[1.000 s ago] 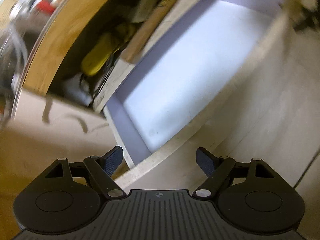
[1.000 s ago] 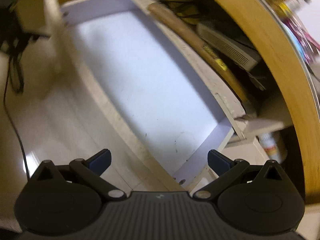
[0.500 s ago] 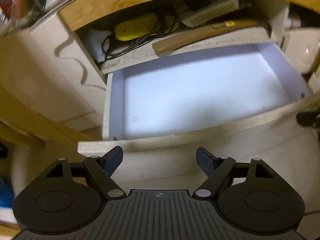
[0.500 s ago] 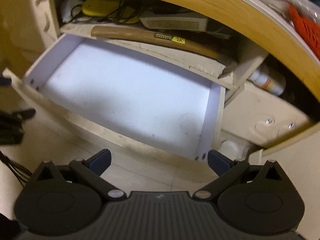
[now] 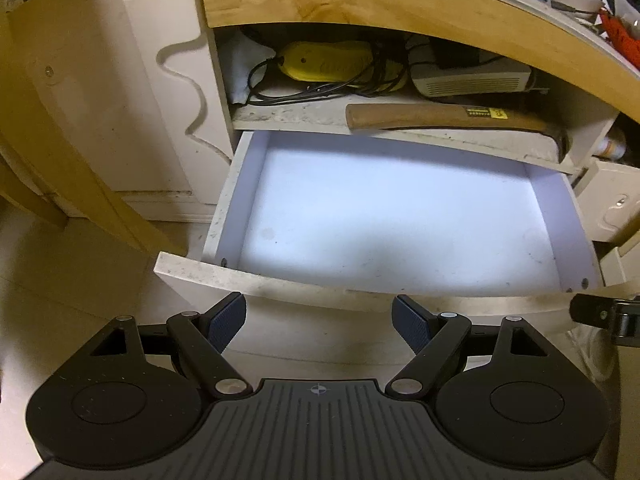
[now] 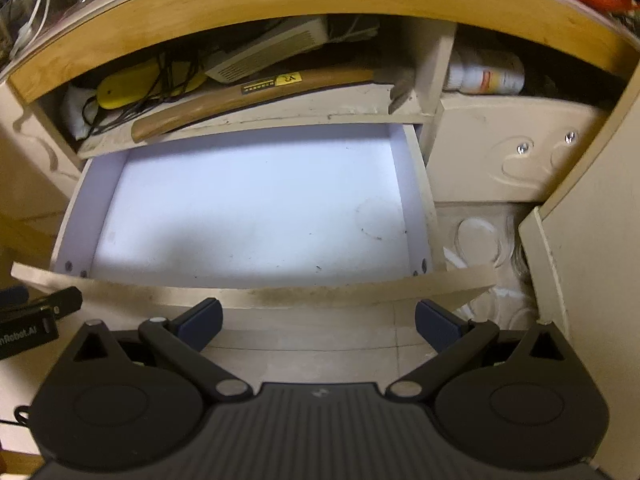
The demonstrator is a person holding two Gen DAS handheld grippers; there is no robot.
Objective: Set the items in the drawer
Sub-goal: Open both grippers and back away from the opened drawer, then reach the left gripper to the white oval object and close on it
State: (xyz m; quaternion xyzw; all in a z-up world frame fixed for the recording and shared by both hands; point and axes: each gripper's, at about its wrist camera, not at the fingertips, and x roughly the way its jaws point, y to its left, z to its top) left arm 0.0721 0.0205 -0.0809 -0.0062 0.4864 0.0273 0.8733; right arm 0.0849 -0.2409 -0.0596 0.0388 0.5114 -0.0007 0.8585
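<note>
A wooden-handled hammer point(image 5: 440, 117), a yellow device point(image 5: 328, 66) and a grey box point(image 5: 472, 80) are sitting on the shelf just above the pulled-out drawer point(image 5: 224, 216), its white floor bare. Only the right view is showing a white bottle point(image 6: 484, 74) far right. Both views have been rolling level since a second ago. The left gripper point(image 5: 320, 322) and right gripper point(image 6: 318, 320) are hovering near the drawer front, jaws wide, holding nothing.

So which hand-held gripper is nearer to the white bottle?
Right. The right hand-held gripper faces the drawer's right end, below the white bottle; the left hand-held gripper is further left.
</note>
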